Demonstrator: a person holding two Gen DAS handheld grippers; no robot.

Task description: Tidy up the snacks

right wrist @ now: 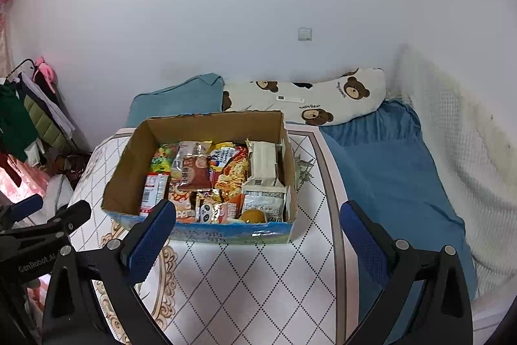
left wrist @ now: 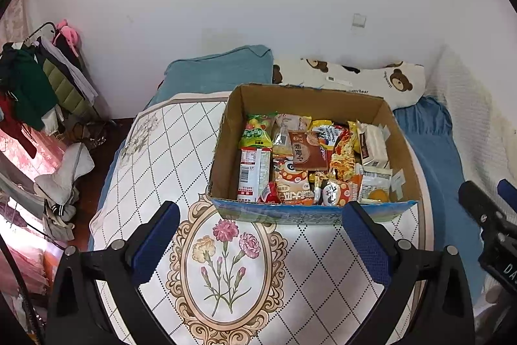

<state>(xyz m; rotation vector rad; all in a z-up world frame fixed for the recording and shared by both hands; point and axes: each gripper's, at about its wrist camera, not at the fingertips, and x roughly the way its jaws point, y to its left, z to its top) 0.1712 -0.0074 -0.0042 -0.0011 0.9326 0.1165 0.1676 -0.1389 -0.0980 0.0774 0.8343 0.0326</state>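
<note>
The cardboard box [left wrist: 310,105] of snacks [left wrist: 310,164] is set on the patterned tabletop [left wrist: 181,151], toward its far edge, ahead of both pairs of fingers. Its long axis is laid roughly across the view. The left gripper [left wrist: 260,235] is held spread wide and empty just short of the box's near wall, seemingly the nearer; the right gripper [right wrist: 257,235] is likewise spread and empty. "Happy Bear" is read on the pillow [right wrist: 323,99]; packet print is too small to be made out.
</note>
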